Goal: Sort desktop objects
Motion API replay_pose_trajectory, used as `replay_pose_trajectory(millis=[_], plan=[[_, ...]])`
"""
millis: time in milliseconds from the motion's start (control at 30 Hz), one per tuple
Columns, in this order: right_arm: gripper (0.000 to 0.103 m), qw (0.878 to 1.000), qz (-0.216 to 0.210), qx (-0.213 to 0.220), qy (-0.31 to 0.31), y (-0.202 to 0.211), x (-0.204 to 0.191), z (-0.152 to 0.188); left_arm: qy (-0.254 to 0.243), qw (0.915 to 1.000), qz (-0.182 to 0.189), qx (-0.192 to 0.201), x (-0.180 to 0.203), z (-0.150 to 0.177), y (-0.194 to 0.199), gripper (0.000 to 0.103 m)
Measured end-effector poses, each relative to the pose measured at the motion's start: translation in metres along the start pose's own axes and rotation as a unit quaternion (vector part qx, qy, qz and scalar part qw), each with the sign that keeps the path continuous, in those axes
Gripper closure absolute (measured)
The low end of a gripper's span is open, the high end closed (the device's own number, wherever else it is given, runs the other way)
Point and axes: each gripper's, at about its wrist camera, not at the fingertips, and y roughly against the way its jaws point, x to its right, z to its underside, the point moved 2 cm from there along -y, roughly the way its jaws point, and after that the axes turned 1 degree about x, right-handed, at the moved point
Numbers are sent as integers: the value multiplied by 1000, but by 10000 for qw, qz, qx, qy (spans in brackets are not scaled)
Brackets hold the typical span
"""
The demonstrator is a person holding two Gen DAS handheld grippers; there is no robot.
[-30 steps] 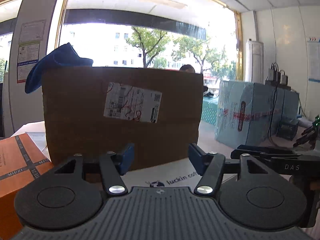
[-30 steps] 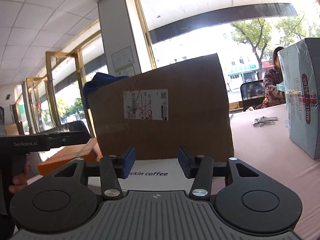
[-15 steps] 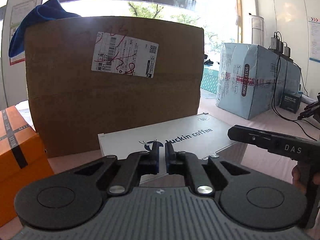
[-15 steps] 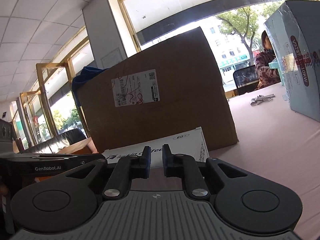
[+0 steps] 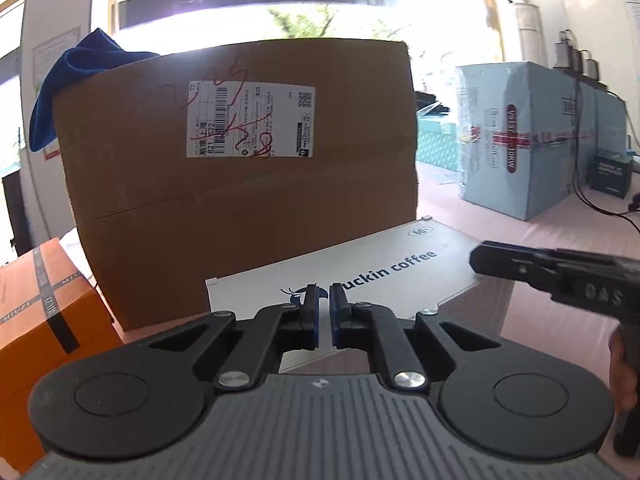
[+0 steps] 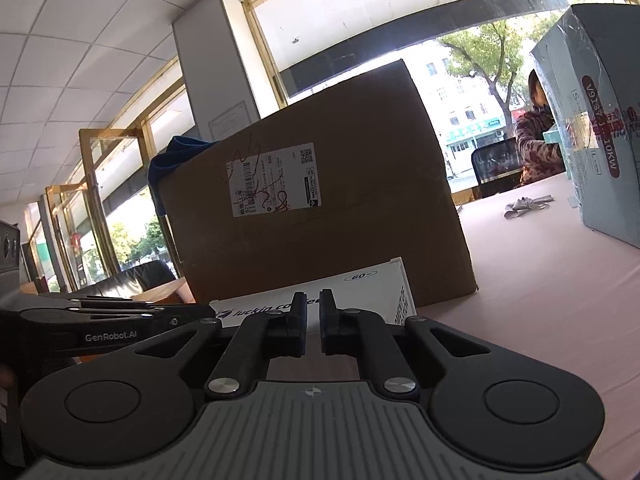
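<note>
A white luckin coffee box point(image 5: 360, 272) lies flat on the pink table point(image 5: 560, 232) in front of a tall brown cardboard box point(image 5: 240, 200). A blue cloth point(image 5: 76, 76) hangs over that carton's top left corner. My left gripper point(image 5: 324, 300) hovers just above the white box, shut with nothing between its fingers. In the right wrist view the white box point(image 6: 360, 284) and the brown carton point(image 6: 320, 208) show again. My right gripper point(image 6: 313, 304) is also shut and holds nothing, close to the white box's near edge.
An orange box point(image 5: 40, 312) with black tape stands at the left. A light blue carton point(image 5: 520, 140) sits at the right, with cables behind it. The right gripper's body point(image 5: 560, 276) reaches in from the right. A person point(image 6: 536, 136) sits beyond the table's far side.
Both grippers went from wide open a second ago to shut. The left view rose above the white box and tilted down; the right view dropped lower toward the table.
</note>
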Motion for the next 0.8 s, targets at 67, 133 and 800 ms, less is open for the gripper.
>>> replay_pose_trajectory(millis=[67,133,800], plan=[[56,9998,-41,110,-151,8,2,-4,60,10000,-31,-16,12,-7,2,81],[0,9972,428,613,-53,24,0,-12,-79,9994,-138,316,33,-13,11,35],[0,8835,4673,280,168,161,183,-50,475,9974,370,-392,280,-22,-91,0]])
